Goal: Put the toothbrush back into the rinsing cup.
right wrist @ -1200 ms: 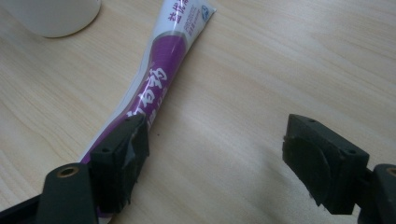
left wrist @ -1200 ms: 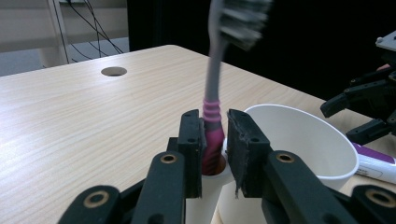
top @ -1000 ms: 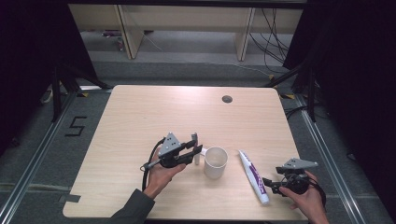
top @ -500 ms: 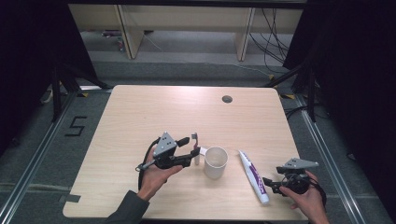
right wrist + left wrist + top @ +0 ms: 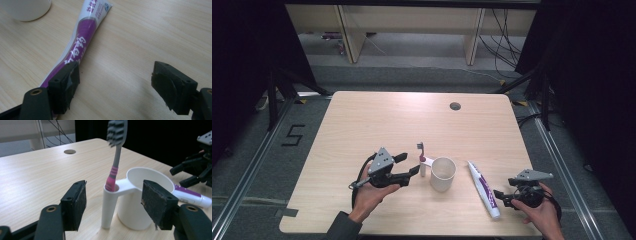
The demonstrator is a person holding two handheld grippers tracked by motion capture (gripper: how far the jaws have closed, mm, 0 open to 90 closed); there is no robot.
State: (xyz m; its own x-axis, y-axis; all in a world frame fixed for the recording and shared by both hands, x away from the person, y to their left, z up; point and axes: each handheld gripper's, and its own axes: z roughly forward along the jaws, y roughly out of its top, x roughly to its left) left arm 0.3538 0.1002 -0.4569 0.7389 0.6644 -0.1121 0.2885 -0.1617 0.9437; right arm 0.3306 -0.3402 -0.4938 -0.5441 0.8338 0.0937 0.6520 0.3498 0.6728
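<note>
- The left tongs (image 5: 414,170) are spread wide, empty, just beside the white cup (image 5: 443,174) near the front middle of the table (image 5: 377,125)
- A toothbrush (image 5: 114,160) with a pink and grey handle stands upright in the tube holder on the cup's side, between the two pads (image 5: 77,203) but touching neither
- The right tongs (image 5: 501,196) are spread too, low over the table, holding nothing
- A purple and white toothpaste tube (image 5: 482,187) lies flat right of the cup, its end by the right tongs

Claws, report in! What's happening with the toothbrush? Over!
Left claw open, facing cup. Toothbrush upright in cup's handle slot. Right claw open beside toothpaste. Nothing blocking.
</note>
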